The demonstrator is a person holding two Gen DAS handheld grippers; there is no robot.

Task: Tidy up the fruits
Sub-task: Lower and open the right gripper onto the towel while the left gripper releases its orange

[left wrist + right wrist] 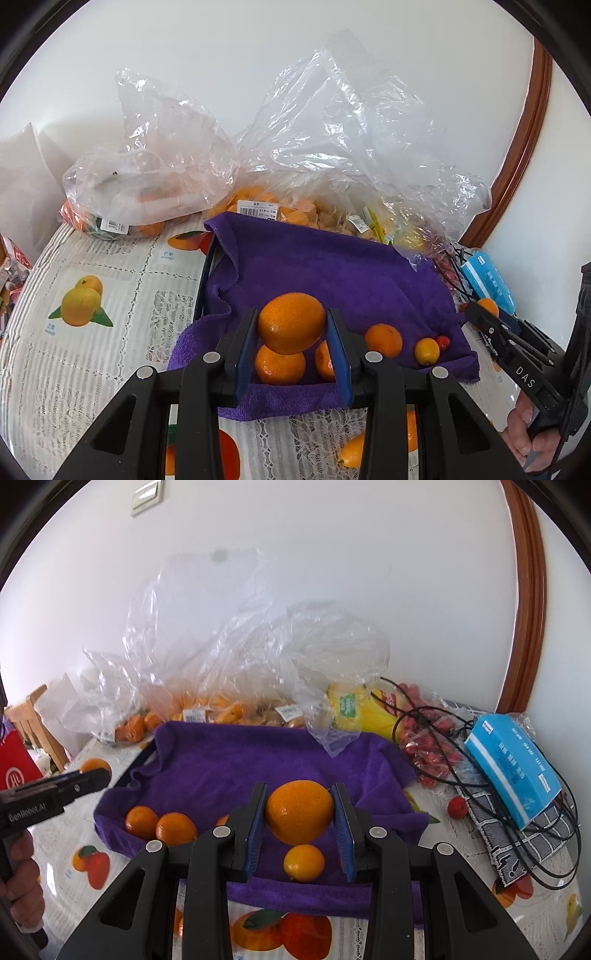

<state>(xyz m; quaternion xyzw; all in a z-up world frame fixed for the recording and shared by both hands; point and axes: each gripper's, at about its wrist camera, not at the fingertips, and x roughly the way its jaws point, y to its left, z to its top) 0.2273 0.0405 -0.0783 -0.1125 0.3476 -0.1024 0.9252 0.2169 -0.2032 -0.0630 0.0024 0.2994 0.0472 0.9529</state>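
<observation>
While each claw grips an orange, the left claw [291, 332] on its orange [291, 322] and the right claw [300, 816] on its own orange [299, 805], the purple towel [332, 273] lies open beyond; plastic bags [332, 129] crowd its far edge, cables [480, 775] its right.

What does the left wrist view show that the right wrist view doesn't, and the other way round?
Only the left wrist view: the left claw shut on an orange, seen close up.

Only the right wrist view: the right claw shut on its own orange, a wall switch plate, a wooden chair and a red box.

Both: the purple towel with loose oranges, the plastic bags of fruit, the blue tissue pack.
</observation>
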